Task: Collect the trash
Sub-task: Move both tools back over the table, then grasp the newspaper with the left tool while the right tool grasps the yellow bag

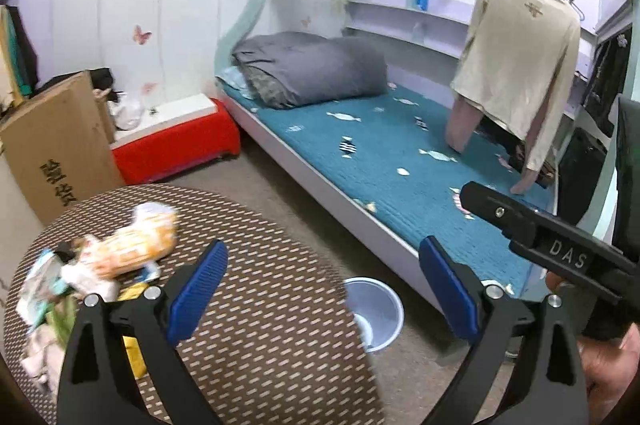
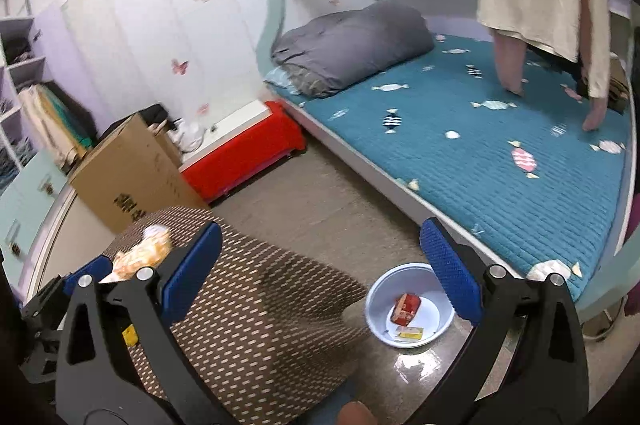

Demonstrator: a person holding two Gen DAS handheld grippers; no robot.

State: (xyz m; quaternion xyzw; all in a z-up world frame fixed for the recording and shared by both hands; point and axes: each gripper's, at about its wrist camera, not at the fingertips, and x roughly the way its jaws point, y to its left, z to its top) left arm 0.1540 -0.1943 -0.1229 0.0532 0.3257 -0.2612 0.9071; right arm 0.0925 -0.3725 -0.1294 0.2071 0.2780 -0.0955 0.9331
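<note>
The worktop [image 1: 256, 305] is brown with pale dashes. The bin [image 2: 376, 299] is pale blue, holding a red wrapper [image 2: 407, 309] and a yellow one [image 2: 410, 333]. The bed cover [image 2: 500, 129] is teal with candy prints, the folded duvet [image 1: 312, 69] grey, the fingers [image 2: 448, 273] blue.

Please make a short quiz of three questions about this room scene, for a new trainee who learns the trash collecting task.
1. True or false: the left gripper is shut on a wrapper.
2. Where does the white bin stand? A) on the bed B) on the floor between the round table and the bed C) on the cardboard box
3. Which coloured item lies inside the bin next to the small yellow packet?

Key
1. False: both the left gripper and the right gripper are open and hold nothing.
2. B
3. A red wrapper.
</note>
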